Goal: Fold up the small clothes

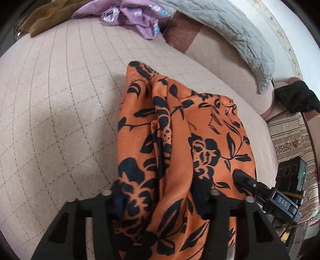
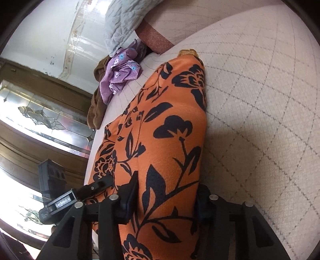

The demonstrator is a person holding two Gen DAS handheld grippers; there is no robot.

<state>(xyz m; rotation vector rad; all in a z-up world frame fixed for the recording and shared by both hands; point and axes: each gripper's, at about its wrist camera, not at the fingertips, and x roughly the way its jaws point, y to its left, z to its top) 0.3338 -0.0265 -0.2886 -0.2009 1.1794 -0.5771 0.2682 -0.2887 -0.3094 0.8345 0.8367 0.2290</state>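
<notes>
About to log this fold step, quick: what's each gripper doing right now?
Left gripper: closed on the orange floral cloth.
Right gripper: closed on the same cloth.

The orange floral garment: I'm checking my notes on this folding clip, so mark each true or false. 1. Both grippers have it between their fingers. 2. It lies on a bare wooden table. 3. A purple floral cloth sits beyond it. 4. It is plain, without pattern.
1. True: the left gripper and right gripper both straddle the orange floral garment.
2. False: it lies on a beige quilted bed cover.
3. True: purple floral cloth.
4. False: black flowers and leaves.
</notes>
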